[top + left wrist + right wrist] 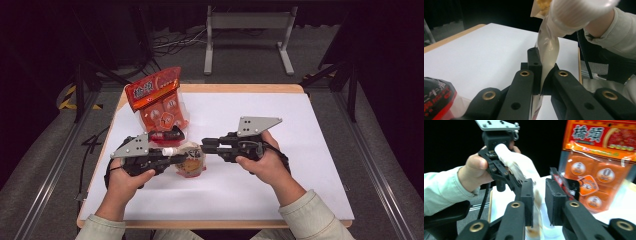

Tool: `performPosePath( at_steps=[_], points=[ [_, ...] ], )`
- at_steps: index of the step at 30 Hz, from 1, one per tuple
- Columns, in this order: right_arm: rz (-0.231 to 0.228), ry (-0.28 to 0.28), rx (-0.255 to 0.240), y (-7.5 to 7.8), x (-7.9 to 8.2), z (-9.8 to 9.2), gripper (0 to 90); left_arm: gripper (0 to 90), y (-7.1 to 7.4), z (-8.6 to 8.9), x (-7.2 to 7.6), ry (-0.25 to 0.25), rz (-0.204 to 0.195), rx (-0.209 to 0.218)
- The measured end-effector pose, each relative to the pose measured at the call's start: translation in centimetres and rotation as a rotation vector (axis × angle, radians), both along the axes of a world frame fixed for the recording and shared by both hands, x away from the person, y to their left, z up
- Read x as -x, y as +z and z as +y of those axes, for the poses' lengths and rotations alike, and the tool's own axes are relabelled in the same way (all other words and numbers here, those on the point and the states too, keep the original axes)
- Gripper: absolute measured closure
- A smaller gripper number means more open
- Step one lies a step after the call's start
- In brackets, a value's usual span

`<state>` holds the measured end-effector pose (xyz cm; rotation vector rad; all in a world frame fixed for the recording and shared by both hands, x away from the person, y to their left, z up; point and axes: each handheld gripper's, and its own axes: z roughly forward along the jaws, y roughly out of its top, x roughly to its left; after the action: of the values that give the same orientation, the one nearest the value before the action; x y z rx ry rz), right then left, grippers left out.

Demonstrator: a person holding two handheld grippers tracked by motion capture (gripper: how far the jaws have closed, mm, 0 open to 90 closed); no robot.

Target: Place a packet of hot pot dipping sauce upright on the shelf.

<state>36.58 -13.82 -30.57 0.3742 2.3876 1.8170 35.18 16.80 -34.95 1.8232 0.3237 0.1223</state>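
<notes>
— What is held over the white counter?

— A small clear plastic sachet with brownish filling is clamped at one end by the left gripper, so it is kept taut. The right gripper is seen slackened, jaws parted about the other end.

— And the tall orange snack bag?

— It is stood upright behind, apparently as the source.

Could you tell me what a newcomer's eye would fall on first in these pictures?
Probably the tall orange snack bag standing at the white table's far left. Next, the two grippers meeting mid-table over a small clear packet: the left gripper is clamped on its film, while the right gripper has the packet between jaws that look slightly parted.
</notes>
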Motion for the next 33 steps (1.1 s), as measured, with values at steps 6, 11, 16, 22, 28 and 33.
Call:
performPosePath(
  at_steps=[6, 11, 16, 22, 28, 33],
  points=[
    [-0.012, -0.105, 0.030, 0.1, -0.1, -2.4, 76.8, 89.2, 0.5, 0.7, -0.2, 0.018, -0.006, -0.003],
    [-0.014, -0.180, 0.030, 0.0, 0.0, -4.8, 73.1, 89.2, 0.8, 1.2, -0.4, 0.031, -0.004, -0.001],
    [-0.004, -0.233, 0.044, -0.6, 0.2, -6.8, 70.6, 89.2, 0.9, 1.5, -0.5, 0.056, -0.022, 0.014],
    [0.027, -0.309, 0.059, -1.7, 0.5, -9.9, 70.3, 89.3, 1.3, 1.6, -0.6, 0.086, -0.021, 0.013],
    [0.035, -0.362, 0.055, -2.1, 0.5, -12.4, 68.3, 89.2, 1.7, 2.3, -0.8, 0.124, -0.011, 0.006],
    [0.015, -0.418, 0.083, -2.3, 0.5, -13.9, 66.1, 89.2, 2.4, 2.9, -1.1, 0.168, -0.009, -0.018]
  ],
)
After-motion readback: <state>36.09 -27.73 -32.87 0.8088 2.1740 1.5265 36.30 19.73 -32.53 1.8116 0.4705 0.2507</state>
